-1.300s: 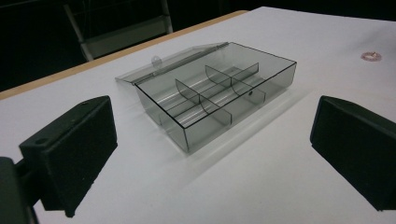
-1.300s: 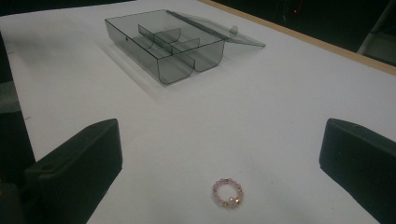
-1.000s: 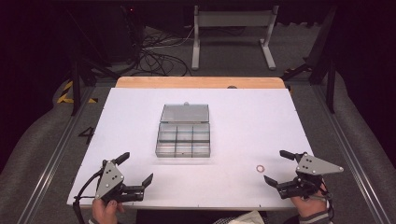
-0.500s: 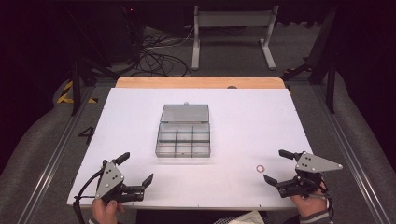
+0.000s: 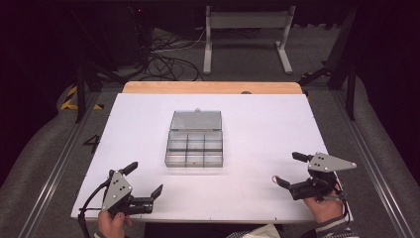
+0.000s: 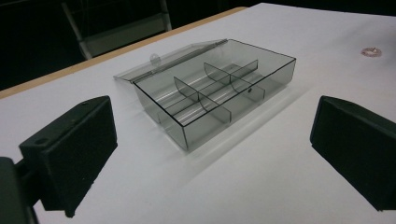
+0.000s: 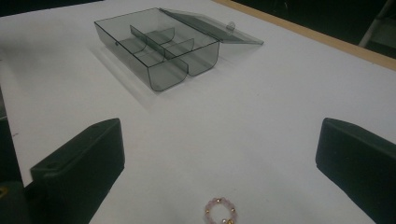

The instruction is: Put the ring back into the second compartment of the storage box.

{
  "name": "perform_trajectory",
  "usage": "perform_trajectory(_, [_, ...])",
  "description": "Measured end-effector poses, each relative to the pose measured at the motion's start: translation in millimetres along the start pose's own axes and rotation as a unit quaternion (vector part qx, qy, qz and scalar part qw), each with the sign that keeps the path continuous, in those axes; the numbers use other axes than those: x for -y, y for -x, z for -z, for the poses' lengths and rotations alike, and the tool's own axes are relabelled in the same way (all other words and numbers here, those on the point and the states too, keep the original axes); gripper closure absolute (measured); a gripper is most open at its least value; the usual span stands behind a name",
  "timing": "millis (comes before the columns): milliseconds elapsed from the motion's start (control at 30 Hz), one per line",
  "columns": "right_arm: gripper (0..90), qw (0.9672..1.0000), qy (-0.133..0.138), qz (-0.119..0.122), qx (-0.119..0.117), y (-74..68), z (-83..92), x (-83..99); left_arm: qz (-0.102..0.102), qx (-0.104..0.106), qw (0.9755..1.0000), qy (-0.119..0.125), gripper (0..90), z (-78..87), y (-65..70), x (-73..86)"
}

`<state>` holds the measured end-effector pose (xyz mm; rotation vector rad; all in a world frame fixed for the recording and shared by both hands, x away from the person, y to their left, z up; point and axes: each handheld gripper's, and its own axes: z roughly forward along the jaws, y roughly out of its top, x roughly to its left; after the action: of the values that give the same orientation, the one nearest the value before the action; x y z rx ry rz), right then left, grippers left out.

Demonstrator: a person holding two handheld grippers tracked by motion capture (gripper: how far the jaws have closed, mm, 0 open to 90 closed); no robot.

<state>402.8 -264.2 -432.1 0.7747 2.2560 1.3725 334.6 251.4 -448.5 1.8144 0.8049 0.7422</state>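
Note:
A clear grey compartment box (image 5: 194, 145) sits mid-table, its lid (image 5: 196, 120) lying open flat behind it; the compartments look empty. A small pink bead ring (image 7: 219, 212) with gold beads lies on the white table (image 5: 257, 129) at the front right. My right gripper (image 5: 287, 168) is open just behind that ring, and in the high view its near jaw tip is right beside the ring (image 5: 274, 179). My left gripper (image 5: 146, 179) is open at the front left, pointing toward the box (image 6: 215, 93), with nothing between its jaws. The ring (image 6: 372, 52) shows far off in the left gripper view.
A wooden strip (image 5: 213, 87) borders the table's far edge. Beyond it, cables (image 5: 168, 54) and a metal stand (image 5: 247, 29) are on the floor. Open white surface surrounds the box on every side.
My right gripper has edged slightly forward and left, bringing its near jaw up to the ring. The left gripper and the box have not moved.

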Motion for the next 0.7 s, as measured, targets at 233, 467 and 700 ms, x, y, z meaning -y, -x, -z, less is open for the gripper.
perform_trajectory(233, [1.9, 0.9999, -0.013, -0.005, -0.005, 5.3, -12.4, -8.5, -0.001, 0.000, 1.0000, -0.001, 1.0, -0.3, -0.6, 0.0])
perform_trajectory(467, [2.0, 0.9995, -0.029, -0.011, -0.002, 10.5, -22.7, -13.3, -0.002, 0.000, 1.0000, -0.002, 1.0, -0.5, -0.5, 0.1])
perform_trajectory(700, [2.2, 0.9993, -0.036, -0.013, 0.002, 20.8, -33.4, -20.4, -0.001, 0.001, 1.0000, -0.003, 1.0, -0.8, 0.1, 0.2])
